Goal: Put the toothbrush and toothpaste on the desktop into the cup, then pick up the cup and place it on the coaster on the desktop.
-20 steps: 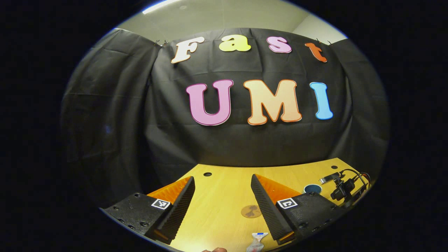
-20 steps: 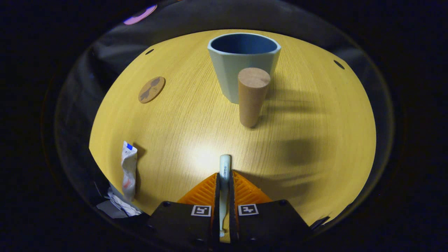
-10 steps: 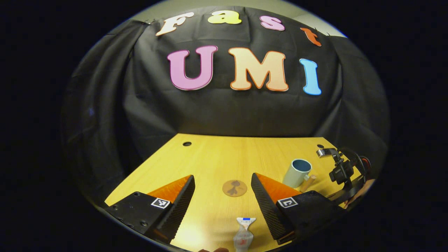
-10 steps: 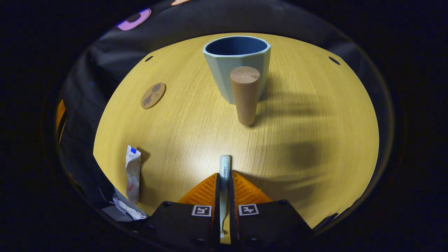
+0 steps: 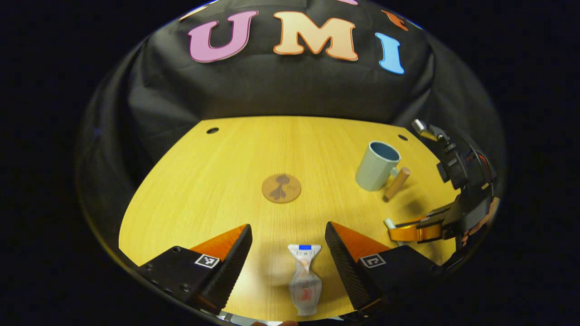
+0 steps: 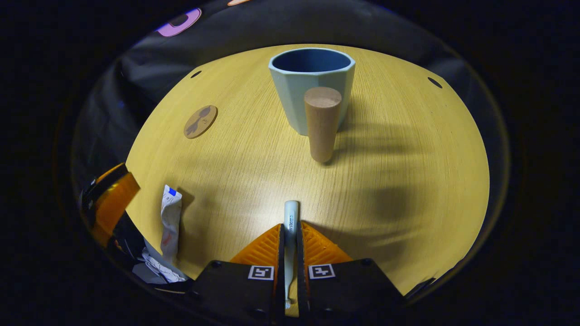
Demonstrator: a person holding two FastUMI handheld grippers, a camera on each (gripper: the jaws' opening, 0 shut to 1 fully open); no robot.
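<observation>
While my right gripper (image 6: pixel 290 235) pinches the stiff toothbrush (image 6: pixel 290 217), my spread left gripper (image 5: pixel 287 253) straddles the soft, crumpled toothpaste tube (image 5: pixel 304 285); grasp mid-body.

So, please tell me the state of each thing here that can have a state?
Left gripper: open, above the toothpaste.
Right gripper: shut on the toothbrush.
Toothbrush: gripped, off the table.
Toothpaste: lying flat, crumpled.
Cup: upright, empty.
Coaster: bare.
</observation>
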